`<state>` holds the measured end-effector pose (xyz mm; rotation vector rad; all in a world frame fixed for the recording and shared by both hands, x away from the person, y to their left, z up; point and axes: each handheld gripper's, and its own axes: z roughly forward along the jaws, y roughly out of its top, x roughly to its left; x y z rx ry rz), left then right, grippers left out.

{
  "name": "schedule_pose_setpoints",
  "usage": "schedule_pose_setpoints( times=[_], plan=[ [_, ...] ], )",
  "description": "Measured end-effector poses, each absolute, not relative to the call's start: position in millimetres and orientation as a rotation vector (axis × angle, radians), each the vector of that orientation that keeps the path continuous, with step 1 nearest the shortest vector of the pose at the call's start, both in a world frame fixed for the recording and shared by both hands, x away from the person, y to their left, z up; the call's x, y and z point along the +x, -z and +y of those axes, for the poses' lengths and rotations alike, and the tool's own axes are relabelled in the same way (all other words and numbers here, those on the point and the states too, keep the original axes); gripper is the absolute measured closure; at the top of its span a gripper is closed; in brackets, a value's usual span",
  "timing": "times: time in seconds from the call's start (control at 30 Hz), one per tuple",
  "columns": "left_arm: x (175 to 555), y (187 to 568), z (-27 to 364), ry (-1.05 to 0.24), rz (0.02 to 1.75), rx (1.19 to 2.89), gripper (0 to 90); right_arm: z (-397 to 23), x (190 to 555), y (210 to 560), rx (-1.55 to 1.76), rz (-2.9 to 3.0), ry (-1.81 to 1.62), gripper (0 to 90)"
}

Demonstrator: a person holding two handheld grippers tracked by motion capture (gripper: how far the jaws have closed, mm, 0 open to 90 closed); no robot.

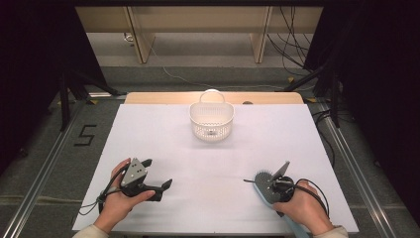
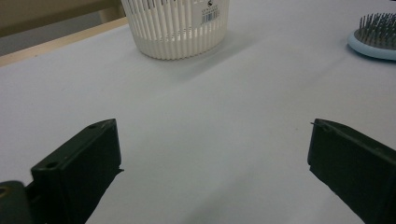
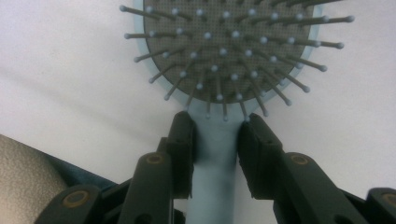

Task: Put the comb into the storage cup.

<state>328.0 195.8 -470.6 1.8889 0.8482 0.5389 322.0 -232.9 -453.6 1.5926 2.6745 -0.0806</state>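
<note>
A light blue hairbrush [image 1: 263,180] with a grey bristle pad lies bristles up on the white table at the front right. My right gripper [image 1: 273,188] is shut on its handle just below the head; in the right gripper view both black pads press the sides of the blue handle [image 3: 215,154] under the hairbrush head [image 3: 224,46]. My left gripper [image 1: 158,172] rests at the front left, held in a hand, open with bare table between its jaws [image 2: 212,149]. The left gripper view also catches the hairbrush [image 2: 377,42] at its far right.
A white slatted plastic basket [image 1: 212,130] with a handle stands at the back middle of the white table cover [image 1: 208,163], seen close ahead in the left gripper view [image 2: 177,32]. A wooden table edge [image 1: 163,97] runs behind it. Cables lie on the floor beyond.
</note>
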Motion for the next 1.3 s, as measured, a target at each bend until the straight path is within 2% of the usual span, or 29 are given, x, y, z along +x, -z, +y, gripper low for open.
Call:
schedule_pose_setpoints(
  times=[1.3],
  plan=[
    [329, 472, 195, -0.534, 0.847, 1.896, 2.9, -244, 321, 451, 1.663, 2.685, -0.027, 70.5]
  ],
)
